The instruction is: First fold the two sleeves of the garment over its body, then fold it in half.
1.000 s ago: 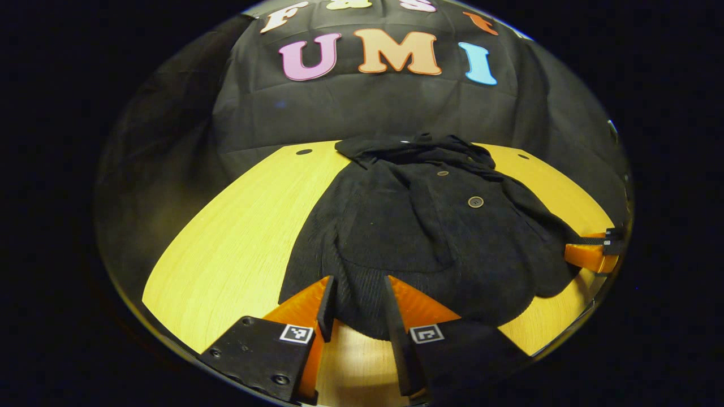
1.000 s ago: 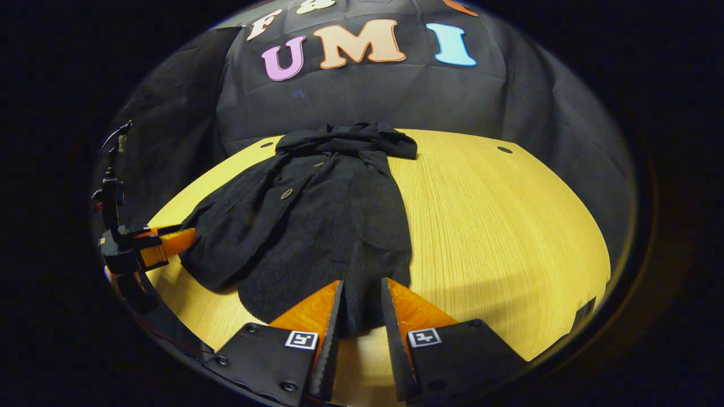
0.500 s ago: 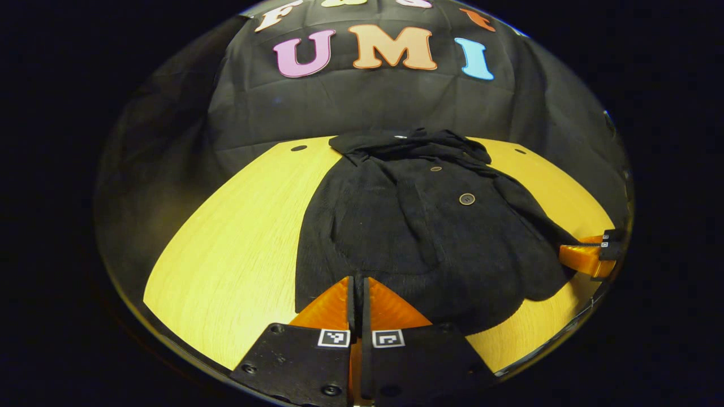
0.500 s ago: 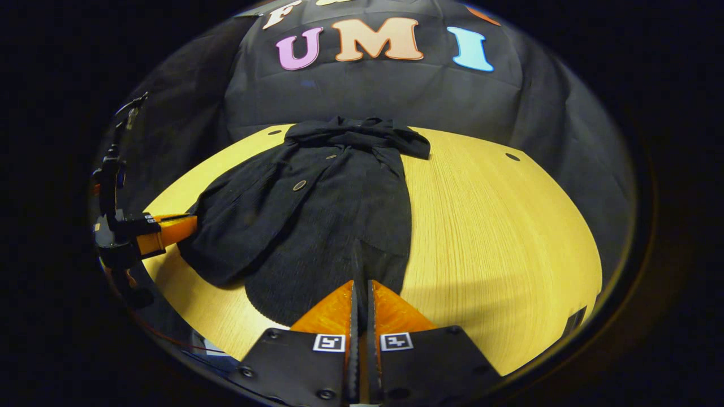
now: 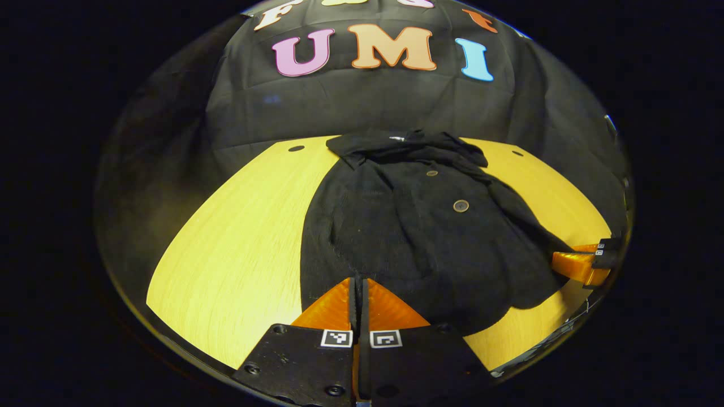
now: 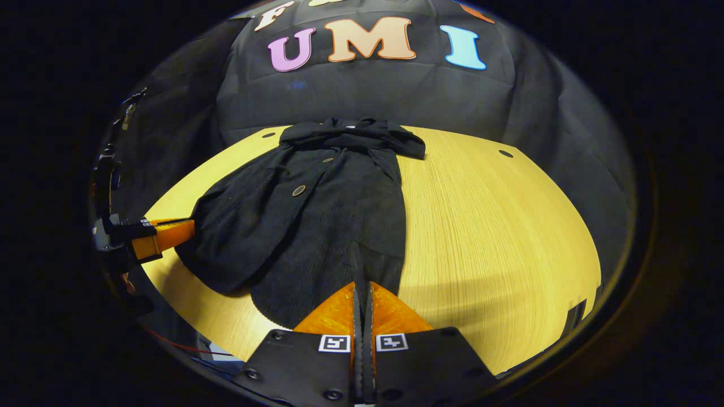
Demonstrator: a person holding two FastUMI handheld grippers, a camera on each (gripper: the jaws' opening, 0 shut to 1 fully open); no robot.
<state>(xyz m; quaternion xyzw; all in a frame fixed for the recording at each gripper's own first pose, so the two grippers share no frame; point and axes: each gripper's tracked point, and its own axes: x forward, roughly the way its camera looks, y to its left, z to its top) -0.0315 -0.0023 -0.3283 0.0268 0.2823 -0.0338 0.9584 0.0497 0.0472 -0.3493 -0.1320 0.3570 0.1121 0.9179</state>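
Note:
A black buttoned garment (image 5: pixel 418 226) lies flat on the yellow wooden table (image 5: pixel 237 237), collar toward the far wall, with its sleeves folded in over the body. My left gripper (image 5: pixel 358 281) is shut on the near hem at the garment's left corner. In the right gripper view the garment (image 6: pixel 317 209) stretches away from me, and my right gripper (image 6: pixel 362 285) is shut on the hem's right corner, a small ridge of cloth rising from its tips. Each view also shows the other gripper at the hem: the right gripper (image 5: pixel 577 263) and the left gripper (image 6: pixel 169 236).
The table (image 6: pixel 498 226) has bare wood to either side of the garment and small dark holes (image 5: pixel 296 148) (image 6: pixel 503 153) near its far corners. The black cloth wall hangs right behind the far edge. The table's near edge runs just under both grippers.
A second ago both grippers stood open around the hem; both have since closed on it. Over the last half second they have barely moved.

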